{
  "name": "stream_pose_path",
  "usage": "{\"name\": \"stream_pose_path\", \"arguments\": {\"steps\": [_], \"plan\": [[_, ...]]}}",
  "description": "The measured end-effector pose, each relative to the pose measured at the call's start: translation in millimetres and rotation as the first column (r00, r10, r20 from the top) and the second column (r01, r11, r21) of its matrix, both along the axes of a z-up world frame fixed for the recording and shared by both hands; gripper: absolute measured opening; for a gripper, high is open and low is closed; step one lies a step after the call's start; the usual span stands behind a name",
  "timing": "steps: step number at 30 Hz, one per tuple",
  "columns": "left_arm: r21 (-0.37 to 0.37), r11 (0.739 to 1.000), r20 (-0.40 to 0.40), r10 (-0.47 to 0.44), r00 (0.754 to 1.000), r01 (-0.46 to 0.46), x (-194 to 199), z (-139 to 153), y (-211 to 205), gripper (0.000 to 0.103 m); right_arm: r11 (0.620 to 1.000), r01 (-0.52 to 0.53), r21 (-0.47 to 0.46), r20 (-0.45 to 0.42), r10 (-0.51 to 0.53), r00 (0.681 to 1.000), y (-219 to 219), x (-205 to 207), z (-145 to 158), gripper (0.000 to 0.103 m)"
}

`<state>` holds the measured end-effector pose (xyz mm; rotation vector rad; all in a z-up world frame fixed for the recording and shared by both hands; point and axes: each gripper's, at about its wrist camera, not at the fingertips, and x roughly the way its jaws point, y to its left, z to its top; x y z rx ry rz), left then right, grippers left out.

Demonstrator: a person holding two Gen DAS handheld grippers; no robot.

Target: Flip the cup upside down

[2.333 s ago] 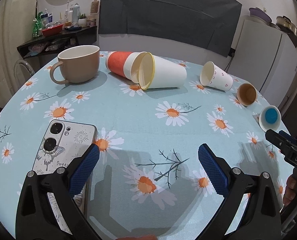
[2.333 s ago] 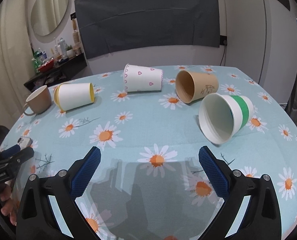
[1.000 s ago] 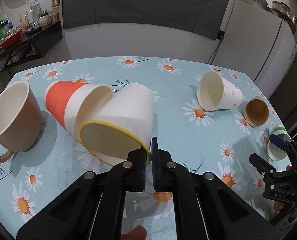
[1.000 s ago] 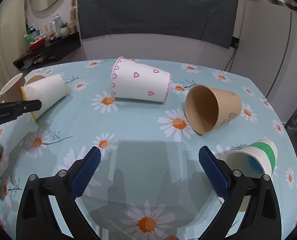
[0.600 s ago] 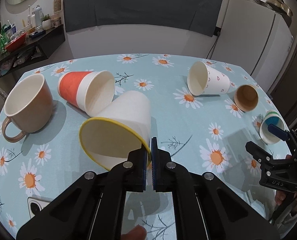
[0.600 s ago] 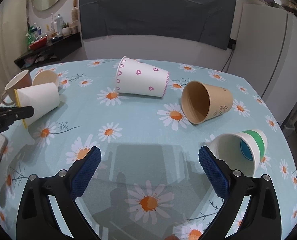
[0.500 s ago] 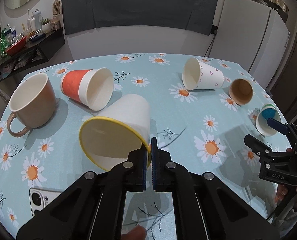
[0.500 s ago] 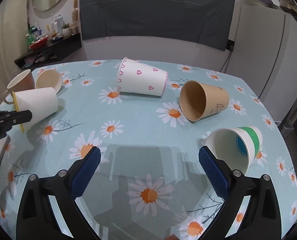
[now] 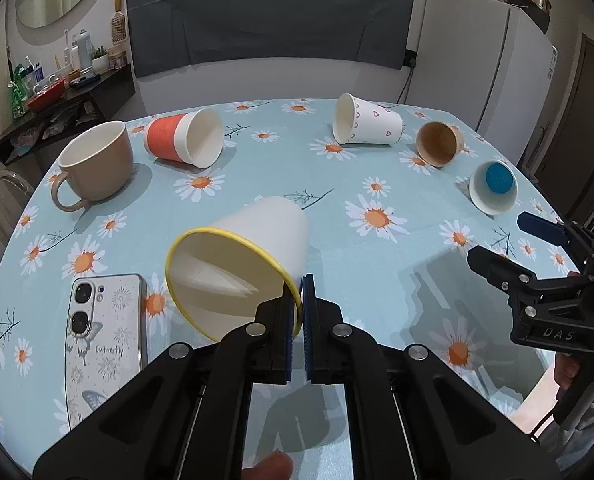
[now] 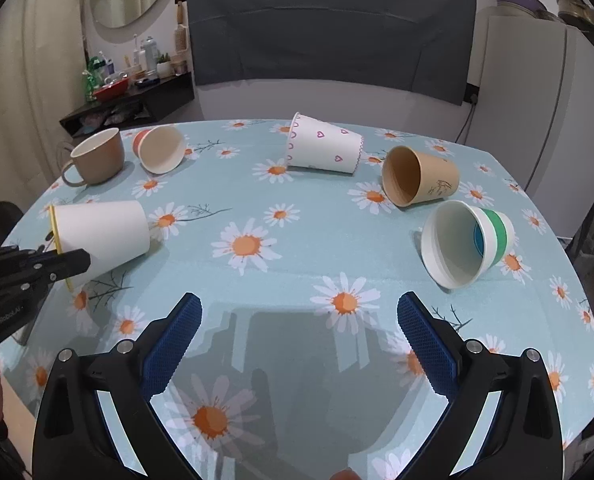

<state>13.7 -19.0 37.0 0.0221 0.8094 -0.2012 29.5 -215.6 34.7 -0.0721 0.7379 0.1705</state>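
Left wrist footage is filled by the left tool [image 9: 297, 300], whose blue pads are pressed together on the yellow rim of a white paper cup [image 9: 253, 252]; the cup is held on its side with its mouth turned toward the camera and its base pointing away over the daisy-patterned surface [image 9: 377, 272]. Whether the cup is lifted clear of the surface or touching it cannot be told. Just left of the cup a phone [image 9: 105, 344] is seen lying flat, camera side up. Farther back a brown mug [image 9: 97, 164] is standing upright, and beside it an orange-banded cup [image 9: 185, 142] is lying on its side. A heart-printed cup [image 9: 367, 125], a brown paper cup [image 9: 439, 148] and a green-banded cup [image 9: 493, 192] are lying on their sides along the right. From the right wrist view the right tool [image 10: 297, 338] is held wide apart over a bare stretch of the surface, gripping nothing, well apart from the green-banded cup. In the same view the yellow-rimmed cup is seen at the left edge, pinched at its rim by the left tool.
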Motion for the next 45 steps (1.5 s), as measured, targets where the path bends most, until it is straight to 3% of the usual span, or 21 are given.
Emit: {"name": "stream_pose_path", "arguments": {"steps": [14,16,18,20,22,24,33,45], "plan": [[-0.008,0.999,-0.011,-0.050,0.999,0.050,-53.9,-21.6,-7.2,0.006,1.000,-0.012,0.012,-0.010,0.012,1.000,3.0,-50.6,-12.3,0.094],[0.007,0.998,-0.001,-0.064,0.998,0.064,-56.9,-23.0,-9.4,0.014,1.000,-0.003,0.007,-0.010,0.003,1.000,2.3,-52.5,-11.9,0.094],[0.008,0.998,0.009,-0.066,0.998,0.065,-60.1,-22.8,-9.1,0.046,1.000,0.006,0.005,-0.006,-0.006,1.000,1.6,-53.5,-10.7,0.094],[-0.011,0.998,0.009,-0.064,0.998,0.065,-62.0,-21.6,-6.2,0.067,1.000,0.011,0.004,-0.005,-0.011,1.000,1.7,-52.9,-9.0,0.094],[-0.012,0.998,0.024,-0.065,0.998,0.065,-65.4,-19.5,-2.6,0.069,1.000,0.012,-0.002,-0.007,-0.012,1.000,2.8,-51.2,-7.6,0.094],[0.007,0.999,0.027,-0.052,0.998,0.052,-67.9,-19.3,0.7,0.086,1.000,0.013,-0.010,-0.008,-0.013,1.000,4.4,-48.5,-6.5,0.094],[0.007,1.000,0.028,-0.008,1.000,0.008,-80.2,-21.8,34.4,0.096,0.999,-0.008,-0.037,-0.063,0.005,0.998,25.8,-32.2,-10.2,0.094],[0.041,0.997,0.045,0.068,0.997,-0.070,-84.4,-24.1,87.1,0.097,0.996,-0.084,0.019,-0.128,0.085,0.988,76.5,-11.9,-6.1,0.094]]}}
